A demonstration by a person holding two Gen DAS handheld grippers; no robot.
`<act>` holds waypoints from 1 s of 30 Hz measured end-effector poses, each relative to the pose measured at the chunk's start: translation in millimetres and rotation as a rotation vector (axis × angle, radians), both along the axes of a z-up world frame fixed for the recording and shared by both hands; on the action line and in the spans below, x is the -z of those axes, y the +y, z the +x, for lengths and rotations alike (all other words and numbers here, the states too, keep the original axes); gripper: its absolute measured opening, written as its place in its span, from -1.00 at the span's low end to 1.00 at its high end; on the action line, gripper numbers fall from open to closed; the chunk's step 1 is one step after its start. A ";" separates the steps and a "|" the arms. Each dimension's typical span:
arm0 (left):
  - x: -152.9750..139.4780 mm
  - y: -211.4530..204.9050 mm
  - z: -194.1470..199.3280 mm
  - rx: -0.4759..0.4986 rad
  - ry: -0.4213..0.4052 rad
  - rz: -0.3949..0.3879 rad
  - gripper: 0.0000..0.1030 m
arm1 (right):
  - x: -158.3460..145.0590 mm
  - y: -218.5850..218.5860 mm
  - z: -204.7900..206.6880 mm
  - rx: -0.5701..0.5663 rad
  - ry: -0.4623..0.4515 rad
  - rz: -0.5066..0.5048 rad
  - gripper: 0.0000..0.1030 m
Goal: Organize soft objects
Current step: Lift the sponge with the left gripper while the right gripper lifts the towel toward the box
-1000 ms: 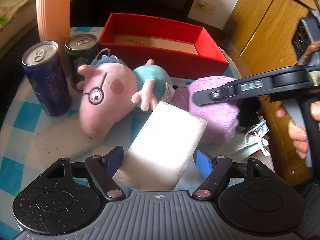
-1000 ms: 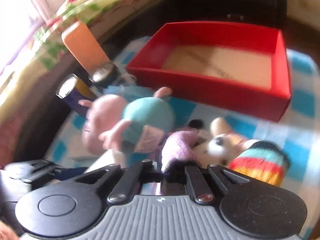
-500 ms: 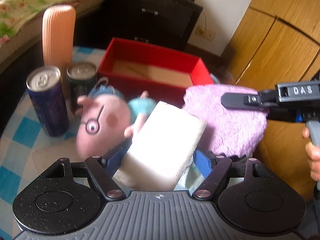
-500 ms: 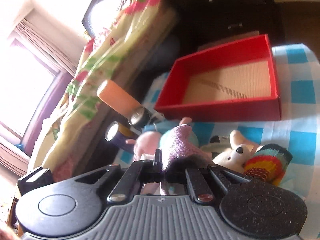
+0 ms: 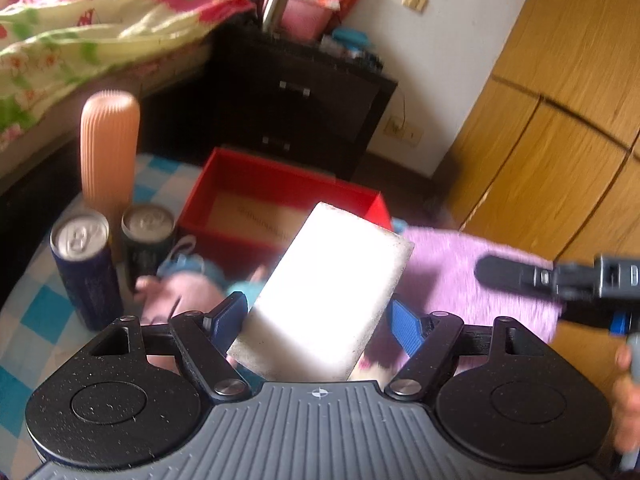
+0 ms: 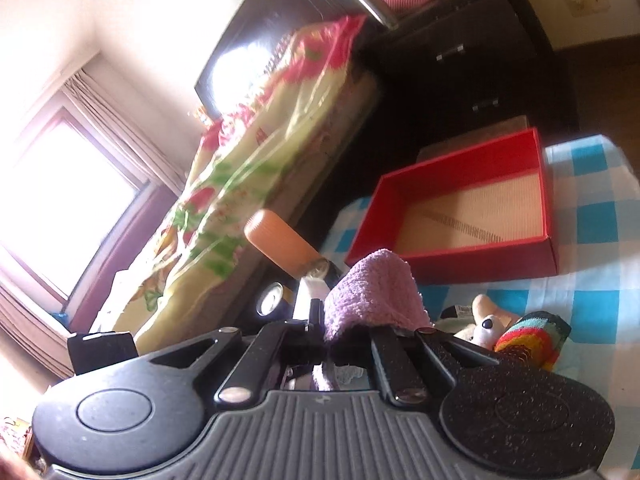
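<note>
My left gripper (image 5: 320, 316) is shut on a white sponge (image 5: 324, 296) and holds it in the air in front of the red box (image 5: 280, 196). My right gripper (image 6: 344, 320) is shut on a purple fluffy cloth (image 6: 372, 296), lifted above the table; the cloth (image 5: 472, 280) and the right gripper's arm show at the right of the left wrist view. A pink pig plush (image 5: 180, 300) lies on the table below the sponge. A white dog plush (image 6: 480, 320) and a rainbow striped sock (image 6: 528, 336) lie near the right gripper. The red box (image 6: 460, 216) is empty.
Two drink cans (image 5: 84, 268) (image 5: 146, 236) and a tall ribbed orange bottle (image 5: 110, 152) stand at the table's left on the blue checked cloth (image 6: 592, 216). A bed (image 5: 80, 40) is at left, a dark cabinet (image 5: 296, 104) behind, wooden doors (image 5: 552, 140) at right.
Both grippers have risen: the left with the white sponge, the right with the purple cloth lifted off the table. Both views now tilt up toward the room.
</note>
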State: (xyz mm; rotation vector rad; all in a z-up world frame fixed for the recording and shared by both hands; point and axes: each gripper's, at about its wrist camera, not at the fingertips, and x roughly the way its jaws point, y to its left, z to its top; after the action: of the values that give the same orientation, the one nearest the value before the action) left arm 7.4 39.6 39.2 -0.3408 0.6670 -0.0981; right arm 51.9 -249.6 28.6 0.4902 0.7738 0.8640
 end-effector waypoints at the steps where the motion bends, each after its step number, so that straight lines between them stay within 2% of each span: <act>1: -4.4 0.1 1.5 -0.008 -0.013 -0.011 0.44 | -2.8 -1.9 -1.7 0.007 -0.009 0.010 -1.00; 10: -36.8 7.0 20.8 -0.078 -0.114 -0.068 0.45 | -36.5 -4.0 -6.5 0.064 -0.119 0.095 -1.00; 22: -66.1 3.7 50.7 -0.101 -0.226 -0.065 0.45 | -68.0 -3.6 14.1 0.155 -0.231 0.169 -1.00; 30: -65.2 2.6 83.0 -0.105 -0.223 -0.062 0.45 | -69.7 9.2 39.1 0.192 -0.275 0.153 -1.00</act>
State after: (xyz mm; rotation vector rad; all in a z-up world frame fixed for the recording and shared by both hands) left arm 90.4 42.2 104.3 -0.4177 0.4253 -0.0557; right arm 90.9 -240.3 98.3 0.5582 0.4035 0.7935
